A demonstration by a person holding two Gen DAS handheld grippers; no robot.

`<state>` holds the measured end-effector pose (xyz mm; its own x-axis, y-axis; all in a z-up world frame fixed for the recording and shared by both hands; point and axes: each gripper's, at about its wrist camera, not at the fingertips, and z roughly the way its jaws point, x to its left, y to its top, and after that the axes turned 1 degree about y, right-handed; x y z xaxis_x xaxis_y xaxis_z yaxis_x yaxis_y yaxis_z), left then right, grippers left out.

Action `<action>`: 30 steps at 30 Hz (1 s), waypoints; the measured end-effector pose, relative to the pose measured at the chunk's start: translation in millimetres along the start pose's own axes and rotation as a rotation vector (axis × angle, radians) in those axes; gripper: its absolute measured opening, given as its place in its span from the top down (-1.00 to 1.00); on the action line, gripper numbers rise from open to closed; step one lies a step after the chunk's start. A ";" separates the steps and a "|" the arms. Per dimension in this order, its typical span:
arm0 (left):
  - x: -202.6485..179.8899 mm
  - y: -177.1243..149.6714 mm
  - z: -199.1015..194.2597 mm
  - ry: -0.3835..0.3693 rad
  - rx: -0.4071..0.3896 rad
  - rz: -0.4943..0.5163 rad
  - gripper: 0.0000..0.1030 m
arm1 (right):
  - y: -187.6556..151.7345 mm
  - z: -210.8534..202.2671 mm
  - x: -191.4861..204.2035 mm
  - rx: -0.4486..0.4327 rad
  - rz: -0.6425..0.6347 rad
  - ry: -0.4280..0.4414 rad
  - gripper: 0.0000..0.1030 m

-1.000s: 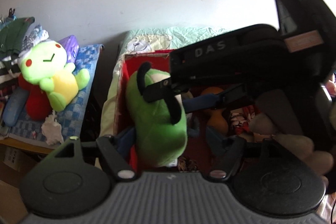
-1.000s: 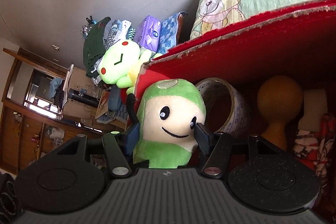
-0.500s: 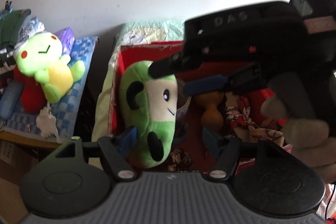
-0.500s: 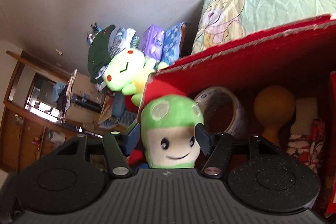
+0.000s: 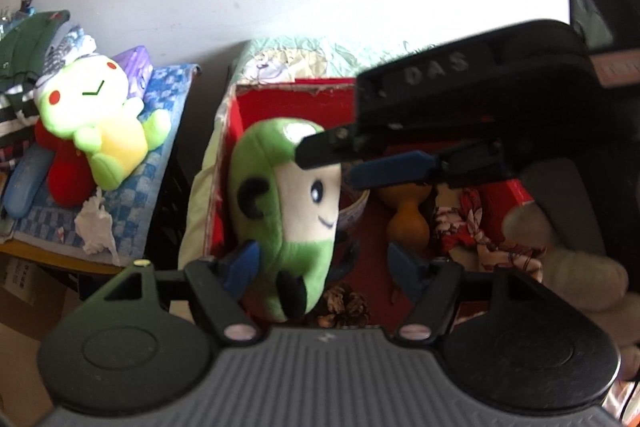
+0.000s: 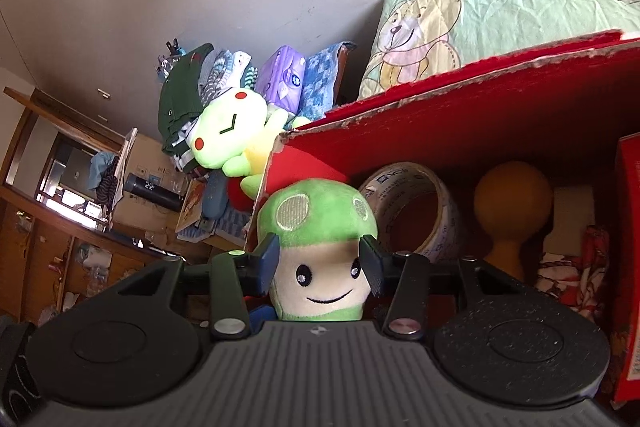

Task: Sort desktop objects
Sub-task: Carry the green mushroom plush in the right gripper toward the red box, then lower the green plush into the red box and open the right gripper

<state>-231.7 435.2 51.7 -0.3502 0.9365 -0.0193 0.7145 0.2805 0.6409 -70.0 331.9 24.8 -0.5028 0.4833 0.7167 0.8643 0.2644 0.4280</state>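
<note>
While the green mushroom plush [image 6: 318, 251] stands upright at the left end of the red box [image 6: 500, 115], just in front of the tape roll [image 6: 416, 203], the right gripper [image 6: 320, 265] takes it at the head: its jaws have just been closing and the blue pads now press on both sides, below the cap. From the left wrist view the left gripper [image 5: 320, 263] is lower at the toy's body; its fingers are spread, the left pad touches or nearly touches the plush, and the right pad is apart from it, so it does not pinch. I judge that the step is to pick the plush out of the box. Next the right hand should lift it straight up, clear of the box wall and of the wooden gourd [image 6: 510, 211], while the left gripper moves away.
</note>
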 end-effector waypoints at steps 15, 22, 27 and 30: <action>-24.7 2.2 6.8 0.089 0.038 -0.045 -0.38 | -32.1 -39.8 -1.1 -0.088 -0.042 -0.156 0.05; -32.1 2.0 3.4 0.119 0.029 -0.032 -0.48 | -42.9 -57.5 -2.4 -0.117 -0.062 -0.271 0.05; -36.6 3.3 4.9 0.126 0.038 -0.033 -0.51 | -48.9 -68.1 -8.6 -0.123 -0.044 -0.286 0.04; -42.4 2.9 5.5 0.136 0.042 -0.030 -0.51 | -51.2 -71.1 -11.8 -0.119 -0.035 -0.291 0.03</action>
<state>-211.4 397.4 50.1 -0.4489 0.8910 0.0679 0.7263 0.3195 0.6086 -109.6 253.3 33.6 -0.4913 0.6989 0.5198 0.8296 0.1938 0.5236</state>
